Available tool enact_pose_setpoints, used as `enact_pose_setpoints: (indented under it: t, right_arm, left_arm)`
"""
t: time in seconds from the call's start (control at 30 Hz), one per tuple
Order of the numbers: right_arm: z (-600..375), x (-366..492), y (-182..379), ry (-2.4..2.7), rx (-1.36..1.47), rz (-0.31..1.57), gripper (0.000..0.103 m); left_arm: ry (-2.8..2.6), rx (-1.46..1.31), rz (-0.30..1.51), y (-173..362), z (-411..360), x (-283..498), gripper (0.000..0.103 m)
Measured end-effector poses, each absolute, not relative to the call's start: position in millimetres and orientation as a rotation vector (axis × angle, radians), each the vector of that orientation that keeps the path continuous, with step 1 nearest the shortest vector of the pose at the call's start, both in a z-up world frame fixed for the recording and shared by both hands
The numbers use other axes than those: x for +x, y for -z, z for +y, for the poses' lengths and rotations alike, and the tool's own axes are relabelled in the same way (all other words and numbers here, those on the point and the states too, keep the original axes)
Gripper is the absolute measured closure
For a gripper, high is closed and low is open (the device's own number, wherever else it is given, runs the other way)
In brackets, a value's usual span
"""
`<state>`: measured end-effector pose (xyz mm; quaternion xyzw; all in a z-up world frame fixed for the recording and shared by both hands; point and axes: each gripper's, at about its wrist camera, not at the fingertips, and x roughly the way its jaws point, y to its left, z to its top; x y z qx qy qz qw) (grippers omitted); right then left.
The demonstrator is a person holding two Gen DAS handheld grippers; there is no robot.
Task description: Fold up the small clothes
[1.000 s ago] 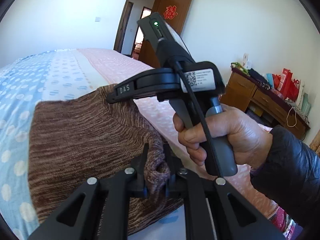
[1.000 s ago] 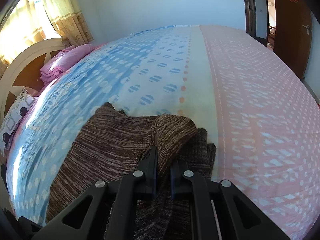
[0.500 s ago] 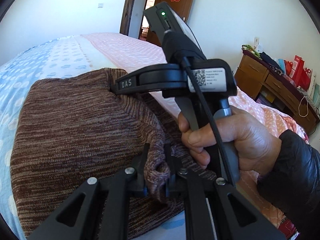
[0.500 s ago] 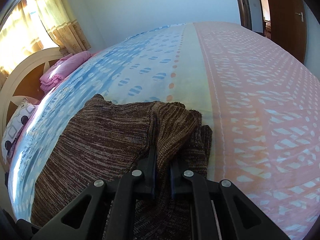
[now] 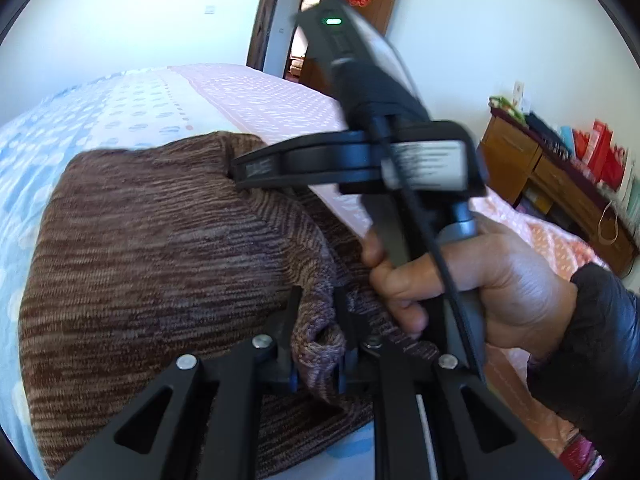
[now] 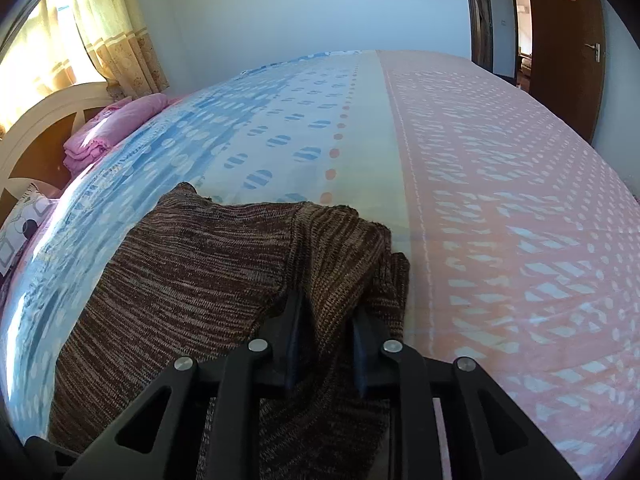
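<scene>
A brown knit garment (image 5: 152, 248) lies spread on the bed, also in the right wrist view (image 6: 192, 272). My left gripper (image 5: 316, 320) is shut on a bunched fold of its near edge. My right gripper (image 6: 326, 320) has the knit fabric between its fingers with the jaws a little apart, a raised fold running forward from them. In the left wrist view the right gripper's body (image 5: 360, 164) shows side-on, held by a hand (image 5: 480, 280), its tip at the garment's far right edge.
The bed (image 6: 480, 184) has a blue-dotted and pink patterned sheet. Folded pink bedding (image 6: 116, 128) and a white headboard (image 6: 44, 120) lie at the left. A wooden dresser (image 5: 560, 184) with bags stands at the right, an open door (image 5: 304, 48) behind.
Both grippers have carried the garment's edge further over it, so more brown knit fills both views. The right gripper's jaws have widened slightly around the fabric.
</scene>
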<state>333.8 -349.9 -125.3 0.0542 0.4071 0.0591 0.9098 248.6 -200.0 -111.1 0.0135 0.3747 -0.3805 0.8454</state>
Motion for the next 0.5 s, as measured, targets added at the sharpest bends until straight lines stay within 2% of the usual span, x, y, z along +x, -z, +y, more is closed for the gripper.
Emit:
enact_pose_setpoints:
  t: [0.07,0.1,0.23,0.3,0.4,0.43,0.47,0.5]
  right_arm:
    - [-357,315,113,-0.072,0.119,0.795,0.081]
    - [-362,302,106,-0.047,0.128,0.766,0.081]
    - [-373,258,94,0.032,0.160,0.746,0.081]
    - [-364,237,90,-0.015,0.164,0.745,0.081]
    - [-344,210,82,-0.104,0.184,0.745,0.079]
    - [-336,191,77,-0.140,0.229,0.728,0.071]
    - [-334,184,75,-0.141,0.255,0.712,0.057]
    - [-333,175,75,-0.134,0.283,0.699,0.051]
  left_arm:
    - [0.797,-0.035,0.812,113,-184,248,0.082]
    - [0.786,-0.063,0.821,114,-174,247,0.076]
    - [0.775,-0.136,0.825,115,-142,233,0.041]
    - [0.763,-0.099,0.793,111,-133,219,0.033]
    - [0.725,-0.038,0.763,109,-124,203,0.031]
    - [0.715,-0.037,0.757,108,-118,200,0.031]
    - [0.699,-0.038,0.754,108,-111,199,0.031]
    - [0.679,-0.040,0.750,108,-104,199,0.031]
